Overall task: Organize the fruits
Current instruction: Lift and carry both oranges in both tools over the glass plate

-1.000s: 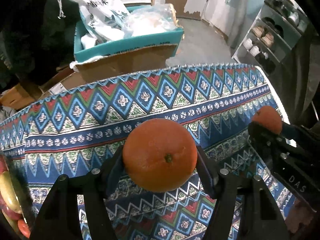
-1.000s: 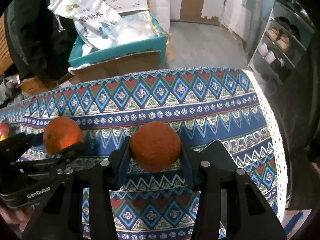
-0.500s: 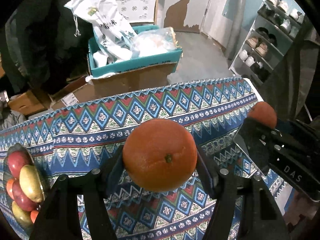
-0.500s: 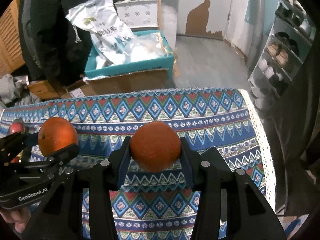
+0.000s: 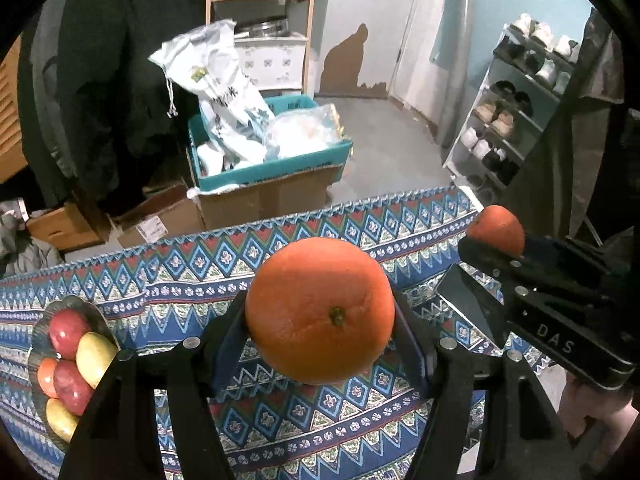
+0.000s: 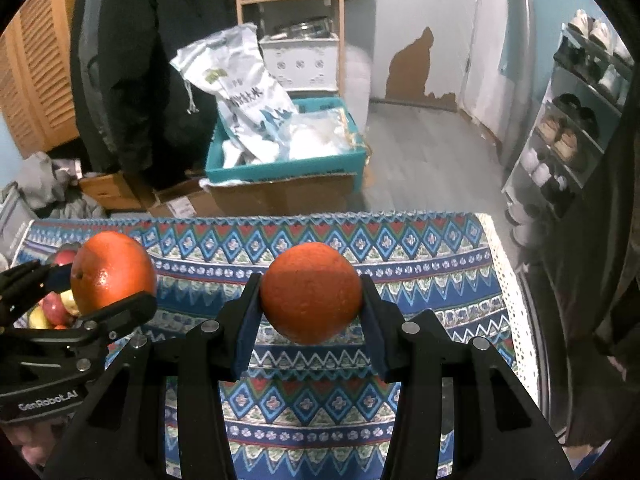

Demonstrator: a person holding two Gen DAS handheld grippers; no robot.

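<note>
My left gripper point(image 5: 320, 320) is shut on a large orange point(image 5: 316, 304) and holds it above the patterned tablecloth point(image 5: 280, 420). My right gripper point(image 6: 312, 300) is shut on a second orange point(image 6: 310, 288), also held above the cloth. Each gripper shows in the other's view: the right one point(image 5: 496, 240) with its orange point(image 5: 498, 228) at the right, the left one with its orange point(image 6: 112, 270) at the left. A dish point(image 5: 36, 344) at the table's left holds several red and yellow fruits point(image 5: 68, 332); it also shows in the right wrist view point(image 6: 56, 308).
Beyond the table's far edge stand a teal crate with bags point(image 5: 260, 148) on a cardboard box point(image 5: 272, 196), more boxes point(image 5: 152, 220), a wooden shelf point(image 5: 260, 0), and a shoe rack point(image 5: 520, 112) at the right. A dark coat point(image 5: 100, 80) hangs at the left.
Both grippers have risen and pulled back with their oranges; more of the room and the fruit dish at the left have come into view.
</note>
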